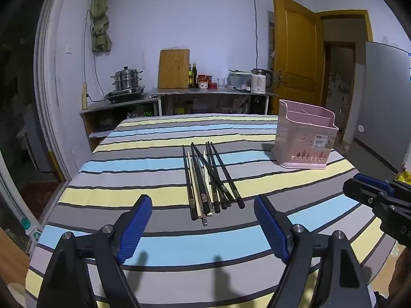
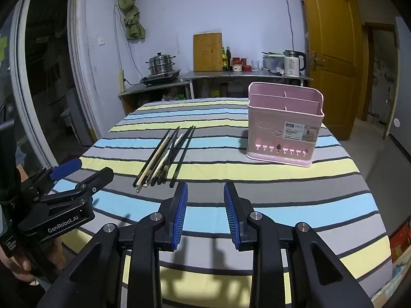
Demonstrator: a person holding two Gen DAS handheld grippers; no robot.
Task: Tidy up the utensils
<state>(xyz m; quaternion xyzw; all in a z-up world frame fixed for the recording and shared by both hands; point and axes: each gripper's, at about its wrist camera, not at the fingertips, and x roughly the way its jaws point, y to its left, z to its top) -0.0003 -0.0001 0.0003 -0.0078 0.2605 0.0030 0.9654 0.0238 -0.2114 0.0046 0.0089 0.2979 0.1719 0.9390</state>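
Note:
A bundle of several chopsticks (image 1: 205, 179), black and pale ones, lies loose on the striped tablecloth (image 1: 128, 164), pointing away from me. My left gripper (image 1: 202, 199) hovers just short of their near ends, jaws wide open and empty. A pink divided utensil basket (image 1: 305, 138) stands upright at the right rear of the table. In the right wrist view the chopsticks (image 2: 167, 154) lie ahead to the left and the basket (image 2: 282, 133) ahead to the right. My right gripper (image 2: 205, 185) is open by a narrow gap, with nothing between its pads. The left gripper (image 2: 92, 169) shows at the left.
Behind the table a steel counter (image 1: 213, 92) carries a steamer pot (image 1: 127, 78), a wooden cutting board (image 1: 174, 68), bottles and a white kettle (image 1: 260, 80). A yellow door (image 1: 295, 51) and a grey fridge (image 1: 385, 97) stand to the right. The table's left edge drops to the floor.

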